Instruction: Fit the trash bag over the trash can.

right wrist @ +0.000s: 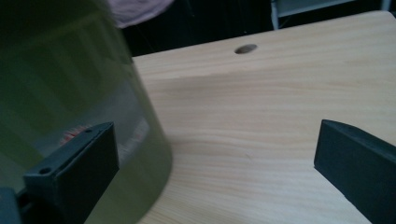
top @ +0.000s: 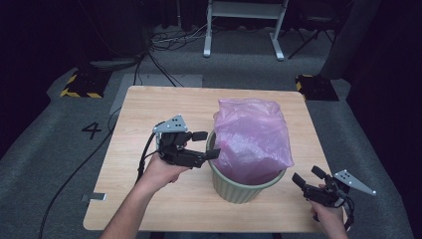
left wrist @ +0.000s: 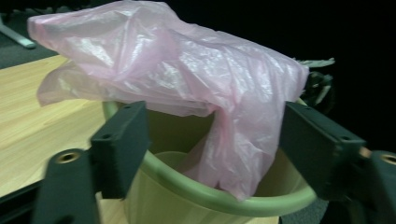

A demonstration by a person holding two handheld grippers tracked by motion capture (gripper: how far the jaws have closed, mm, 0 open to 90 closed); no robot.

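Holding your left gripper (top: 206,144) up at the near-left rim of the green bin (top: 246,189), you have its jaws spread wide apart with nothing pinched between them; in the left gripper view the left gripper (left wrist: 212,149) straddles the curved rim of the bin (left wrist: 205,196), one jaw outside the wall and the other out past the hanging plastic; the pink bag (top: 251,137) sits in the mouth of the bin, most of it puffed up above the rim and leaning toward the far right side, with its lower part tucked down inside; from the left gripper view the bag (left wrist: 187,70) droops over the far edge and a loose fold hangs down into the bin between your jaws, though whether either jaw touches it I cannot tell; the bin stands upright near the front middle of the wooden table (top: 154,109); your right gripper (top: 308,177) rests low at the front right corner of the table, just beside the bin and apart from it, jaws likewise gaping and empty; in the right gripper view the right gripper (right wrist: 215,158) looks across bare wood, with the bin wall (right wrist: 70,93) close against its left jaw, blurred.
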